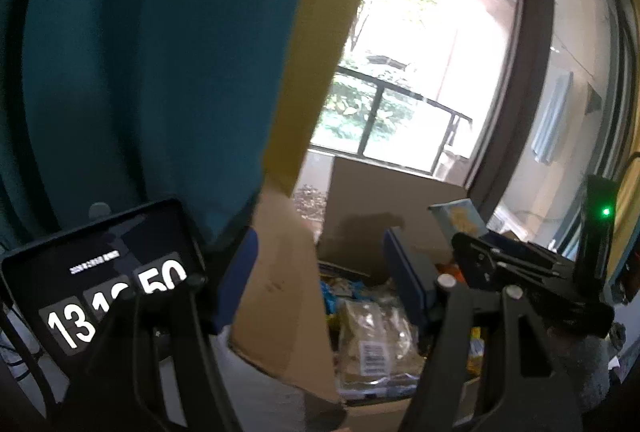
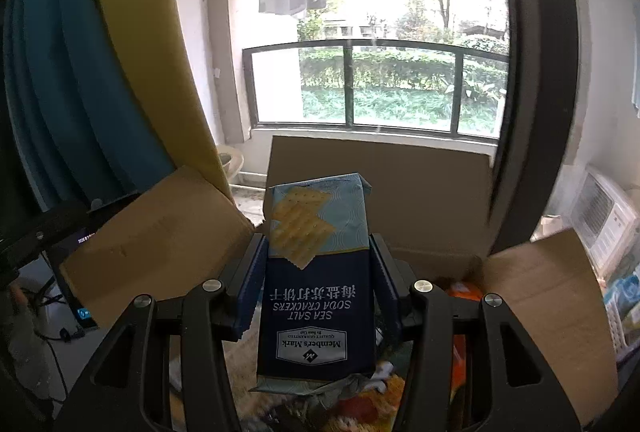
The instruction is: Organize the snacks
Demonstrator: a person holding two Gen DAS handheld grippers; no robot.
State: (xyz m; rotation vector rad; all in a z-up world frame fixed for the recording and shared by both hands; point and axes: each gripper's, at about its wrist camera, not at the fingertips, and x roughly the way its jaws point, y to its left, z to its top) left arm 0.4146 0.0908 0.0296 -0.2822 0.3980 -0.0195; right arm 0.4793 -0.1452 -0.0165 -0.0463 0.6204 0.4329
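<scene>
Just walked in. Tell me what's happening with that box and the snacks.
A person is working with two handheld grippers over an open cardboard box of snacks. The right gripper is clamped on a blue pack of sea salt soda crackers, held above the box with its print upside down. The left gripper is open, with a box flap between its fingers, holding nothing. Other wrapped snacks lie inside the box.

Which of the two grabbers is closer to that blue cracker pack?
The right. The right gripper is clamped on the cracker pack, one finger on each side. The left gripper is open and apart from it, straddling a cardboard flap of the box.
</scene>
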